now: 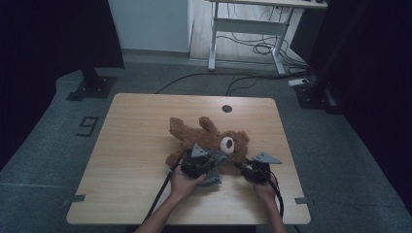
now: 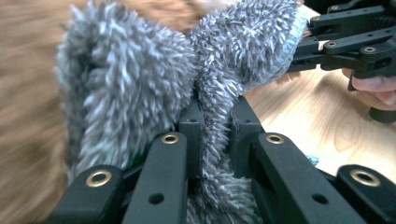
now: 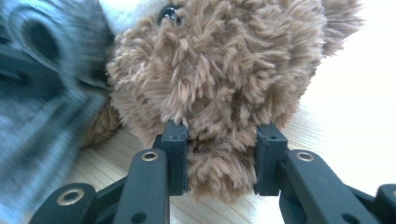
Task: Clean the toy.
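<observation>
Wooden worktop (image 1: 136,145) is carrying the teddy bear (image 1: 209,136) at frame centre. Left claw (image 2: 212,126) is gripping grey garment (image 2: 140,84); right claw (image 3: 219,135) is clamping the bear's head. Opposing pulls risk the fleece slipping free.

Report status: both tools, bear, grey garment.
Left tool shut on grey fuzzy garment. Right tool shut on teddy bear, at the head. Bear lies on table. Nothing in the way.
</observation>
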Action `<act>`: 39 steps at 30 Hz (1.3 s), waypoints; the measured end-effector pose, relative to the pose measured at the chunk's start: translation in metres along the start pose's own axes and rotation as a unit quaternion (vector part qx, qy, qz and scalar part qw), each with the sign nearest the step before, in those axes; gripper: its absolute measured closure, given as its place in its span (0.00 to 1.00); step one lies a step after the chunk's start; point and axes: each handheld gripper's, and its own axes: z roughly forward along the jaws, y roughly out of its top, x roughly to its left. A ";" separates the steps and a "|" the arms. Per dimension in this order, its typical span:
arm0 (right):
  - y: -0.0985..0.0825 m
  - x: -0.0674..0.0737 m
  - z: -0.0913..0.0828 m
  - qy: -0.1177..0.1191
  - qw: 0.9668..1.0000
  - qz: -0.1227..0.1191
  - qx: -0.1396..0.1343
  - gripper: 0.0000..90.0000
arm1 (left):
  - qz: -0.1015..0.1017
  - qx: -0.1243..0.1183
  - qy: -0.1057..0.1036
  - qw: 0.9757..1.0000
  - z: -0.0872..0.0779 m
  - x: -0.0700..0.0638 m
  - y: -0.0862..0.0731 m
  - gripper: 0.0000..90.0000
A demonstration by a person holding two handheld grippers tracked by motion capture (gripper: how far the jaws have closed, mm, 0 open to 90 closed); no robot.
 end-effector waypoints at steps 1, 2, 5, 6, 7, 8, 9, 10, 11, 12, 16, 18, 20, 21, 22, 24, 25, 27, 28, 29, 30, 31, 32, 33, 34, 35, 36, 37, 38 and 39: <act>0.000 0.000 0.000 0.001 1.000 -0.001 0.000 0.71 | 0.000 -0.003 0.003 1.000 -0.007 0.003 -0.002 0.87; 0.000 0.000 0.000 0.001 1.000 -0.001 0.000 0.71 | -0.001 -0.005 0.005 1.000 -0.013 0.007 -0.003 0.87; -0.001 -0.001 0.000 0.002 1.000 -0.002 0.000 0.71 | -0.009 -0.019 0.010 1.000 -0.034 0.019 -0.006 0.87; -0.001 -0.001 0.000 0.003 1.000 -0.002 0.001 0.71 | -0.009 -0.025 0.018 0.999 -0.041 0.023 -0.008 0.87; -0.001 -0.001 0.000 0.003 1.000 -0.003 0.001 0.71 | -0.011 -0.029 0.031 0.999 -0.048 0.028 -0.009 0.87; -0.001 -0.001 0.000 0.003 1.000 -0.005 0.001 0.71 | -0.012 -0.028 0.042 0.999 -0.053 0.032 -0.011 0.87; -0.001 -0.001 0.000 0.003 1.000 -0.005 0.001 0.71 | -0.015 -0.023 0.055 0.998 -0.058 0.040 -0.013 0.87; -0.001 -0.001 0.000 0.003 1.000 -0.006 0.002 0.71 | -0.025 -0.014 0.064 0.998 -0.062 0.050 -0.018 0.87; -0.001 -0.002 -0.001 0.004 1.000 -0.006 0.002 0.71 | -0.038 -0.011 0.065 0.997 -0.065 0.058 -0.022 0.87; -0.002 -0.001 -0.001 0.004 1.000 -0.007 0.002 0.71 | -0.049 -0.009 0.065 0.997 -0.068 0.065 -0.027 0.87; -0.002 -0.001 -0.001 0.004 1.000 -0.008 0.002 0.71 | -0.066 -0.011 0.082 0.994 -0.080 0.082 -0.041 0.87; -0.003 -0.001 -0.001 0.004 1.000 -0.007 0.001 0.71 | -0.072 -0.006 0.098 0.993 -0.086 0.090 -0.047 0.87; -0.003 -0.001 -0.001 0.004 1.000 -0.006 0.002 0.71 | -0.082 -0.008 0.100 0.991 -0.090 0.096 -0.051 0.87; -0.003 -0.001 -0.001 0.004 1.000 -0.005 0.002 0.71 | -0.082 -0.010 0.104 0.991 -0.093 0.096 -0.051 0.87; -0.003 -0.001 -0.001 0.004 1.000 -0.005 0.002 0.71 | -0.079 -0.016 0.101 0.992 -0.095 0.094 -0.049 0.87; -0.003 -0.001 -0.001 0.004 1.000 -0.005 0.001 0.71 | -0.072 -0.022 0.096 0.992 -0.097 0.091 -0.046 0.87; -0.003 -0.001 -0.001 0.005 1.000 -0.004 0.002 0.71 | -0.062 -0.030 0.088 0.994 -0.097 0.084 -0.039 0.87; -0.002 -0.001 -0.001 0.004 1.000 -0.003 0.003 0.71 | -0.045 -0.044 0.070 0.996 -0.097 0.071 -0.025 0.87; -0.002 -0.001 -0.001 0.004 1.000 -0.002 0.003 0.71 | -0.035 -0.051 0.060 0.996 -0.095 0.062 -0.017 0.87; -0.002 -0.001 -0.001 0.004 1.000 -0.002 0.003 0.71 | -0.024 -0.054 0.055 0.997 -0.092 0.054 -0.009 0.87; -0.003 -0.001 -0.001 0.005 1.000 -0.001 0.003 0.71 | -0.013 -0.057 0.048 0.997 -0.087 0.045 -0.001 0.87; -0.003 -0.001 -0.001 0.005 1.000 -0.001 0.004 0.71 | -0.005 -0.057 0.037 0.998 -0.081 0.037 0.007 0.87; -0.003 -0.001 -0.001 0.005 1.000 -0.001 0.003 0.71 | 0.003 -0.057 0.027 0.998 -0.074 0.029 0.014 0.87; -0.003 -0.001 -0.001 0.005 1.000 -0.001 0.003 0.71 | 0.009 -0.054 0.022 0.998 -0.068 0.023 0.019 0.87; -0.003 -0.001 -0.001 0.005 1.000 -0.001 0.003 0.71 | 0.017 -0.051 0.018 0.998 -0.060 0.015 0.025 0.87; -0.003 -0.001 -0.001 0.005 1.000 0.000 0.003 0.71 | 0.021 -0.049 0.011 0.999 -0.051 0.009 0.030 0.87; -0.003 -0.001 -0.001 0.005 1.000 0.000 0.002 0.71 | 0.023 -0.046 0.001 0.999 -0.040 0.001 0.036 0.87; -0.003 -0.001 -0.001 0.005 1.000 0.001 0.002 0.71 | 0.023 -0.044 -0.007 0.999 -0.031 -0.006 0.039 0.87; -0.003 -0.001 -0.001 0.005 1.000 0.001 0.002 0.71 | 0.025 -0.043 -0.012 0.999 -0.025 -0.010 0.042 0.87; -0.004 -0.001 -0.001 0.005 1.000 0.002 0.001 0.71 | 0.029 -0.038 -0.019 0.999 -0.015 -0.018 0.045 0.87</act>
